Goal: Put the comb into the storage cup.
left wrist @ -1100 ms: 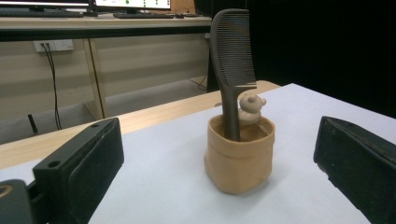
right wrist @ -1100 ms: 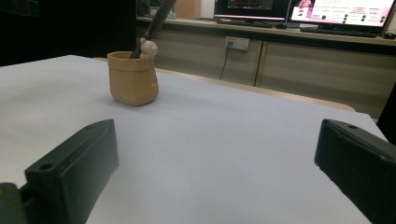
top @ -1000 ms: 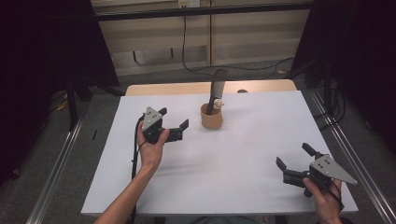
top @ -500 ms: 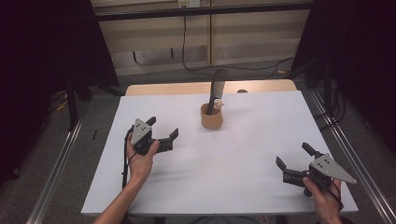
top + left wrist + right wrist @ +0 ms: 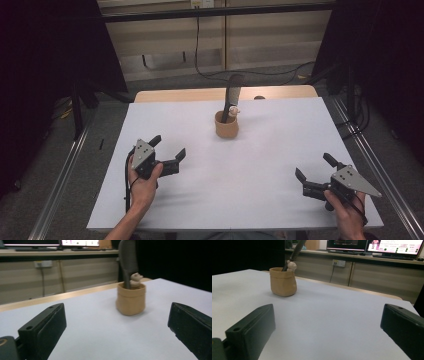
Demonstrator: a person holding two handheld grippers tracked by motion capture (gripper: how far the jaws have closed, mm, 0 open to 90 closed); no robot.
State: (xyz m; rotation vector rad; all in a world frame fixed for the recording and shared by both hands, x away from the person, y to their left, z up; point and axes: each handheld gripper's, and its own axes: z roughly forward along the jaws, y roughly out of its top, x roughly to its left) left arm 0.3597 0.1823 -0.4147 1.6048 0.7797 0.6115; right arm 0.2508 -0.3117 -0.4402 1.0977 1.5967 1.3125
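A tan pot (image 5: pixel 226 125) (image 5: pixel 131 302) (image 5: pixel 283 281) stands on the white table (image 5: pixel 260 165), at the middle of its far half. A dark comb (image 5: pixel 232 97) (image 5: pixel 127 260) and a small bear figure (image 5: pixel 234 110) (image 5: pixel 136 279) (image 5: pixel 291 265) stick up out of it. My left gripper (image 5: pixel 168 146) is held low at the table's left, open, with nothing between its jaws, well short of the pot. At the front right my right gripper (image 5: pixel 315 167) also stands open and holds nothing.
A wooden strip (image 5: pixel 190 95) borders the table's far edge. Behind it run beige cabinets (image 5: pixel 210 45) with a dangling cable (image 5: pixel 198 50). Monitors (image 5: pixel 392 246) sit on a counter in the right gripper view. Metal rails (image 5: pixel 65 175) flank the table.
My left gripper has drawn back from beside the pot toward the front left of the table, staying open. The right gripper has not moved.
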